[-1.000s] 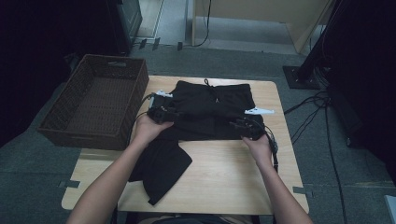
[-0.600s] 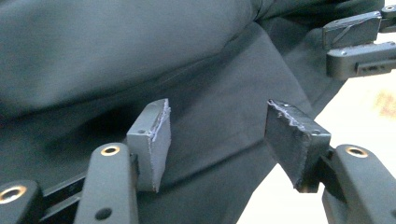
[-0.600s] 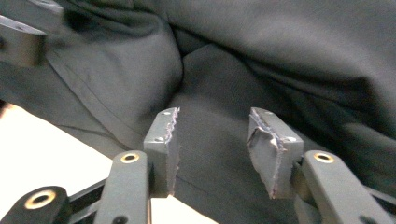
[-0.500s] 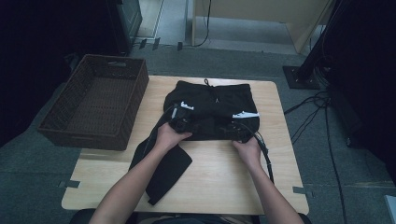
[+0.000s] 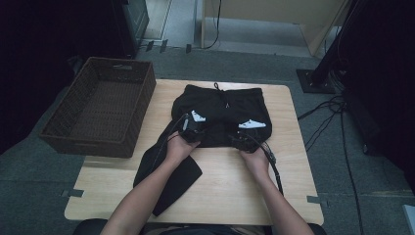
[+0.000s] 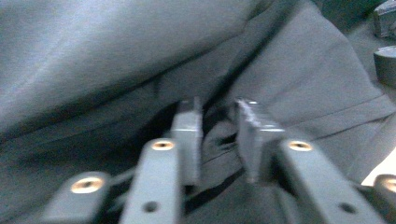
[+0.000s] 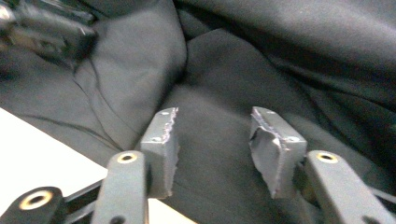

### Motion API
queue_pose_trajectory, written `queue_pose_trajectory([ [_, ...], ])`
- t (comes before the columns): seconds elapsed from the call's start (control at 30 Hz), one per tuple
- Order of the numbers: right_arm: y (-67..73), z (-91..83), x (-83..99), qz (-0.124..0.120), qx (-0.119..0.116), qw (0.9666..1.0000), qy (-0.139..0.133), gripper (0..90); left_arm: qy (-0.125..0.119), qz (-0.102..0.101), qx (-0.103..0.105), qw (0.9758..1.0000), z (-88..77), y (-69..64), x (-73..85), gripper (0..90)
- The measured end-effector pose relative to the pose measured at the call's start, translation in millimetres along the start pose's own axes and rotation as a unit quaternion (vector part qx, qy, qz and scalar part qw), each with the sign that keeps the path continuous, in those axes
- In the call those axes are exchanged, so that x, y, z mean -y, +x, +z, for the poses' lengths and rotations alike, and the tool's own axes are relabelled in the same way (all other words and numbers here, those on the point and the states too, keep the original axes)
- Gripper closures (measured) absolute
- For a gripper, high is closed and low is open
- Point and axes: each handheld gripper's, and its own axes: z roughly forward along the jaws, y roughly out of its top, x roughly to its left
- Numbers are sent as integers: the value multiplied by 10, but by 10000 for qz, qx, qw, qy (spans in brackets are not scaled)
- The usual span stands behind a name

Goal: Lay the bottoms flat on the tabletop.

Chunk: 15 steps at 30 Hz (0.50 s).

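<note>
Black shorts lie on the wooden table, waistband and drawstring at the far side, one leg trailing toward the near left. My left gripper sits low on the shorts' near part. In the left gripper view its jaws have just been closing and pinch a raised fold of the black cloth. My right gripper rests on the shorts to the right. Its jaws have just closed a little but still stand apart, flat cloth between them.
A dark wicker basket stands on the floor at the table's left edge. A cable trails from the right gripper across the bare table. Dark stands and cables crowd the floor on the right.
Both hands have come in from the shorts' outer edges toward the middle and lowered onto the cloth. The left hand moved furthest, to the right.
</note>
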Motion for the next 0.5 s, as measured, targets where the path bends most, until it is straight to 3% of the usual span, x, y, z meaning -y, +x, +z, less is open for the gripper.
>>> queue_pose_trajectory([
  [0.03,34,-1,17,-195,130,9997,-33,580,48,23,-2,10000,-10,5,-4,855],
  [0.07,34,-1,17,-195,130,9997,-33,580,101,54,39,9999,-22,14,-9,855],
  [0.1,34,-3,26,-175,113,9998,-60,600,178,3,153,9997,-42,39,-19,868],
  [0.13,21,-21,43,-205,103,9997,-84,692,163,-184,331,9991,-73,70,-30,878],
  [0.17,21,-21,43,-205,103,9997,-84,692,111,-328,493,9982,-124,112,-48,878],
  [0.2,-7,-43,55,-262,90,9996,-68,785,12,-412,613,9973,-185,155,-67,881],
  [0.3,-32,-67,54,-281,83,9996,15,859,-146,-459,765,9959,-363,260,-151,884],
  [0.4,-83,-101,38,-379,124,9990,176,899,-400,-558,720,9950,-536,365,-218,898],
  [0.5,-183,-140,44,-296,142,9991,262,900,-401,-607,621,9954,-670,534,-246,900],
])
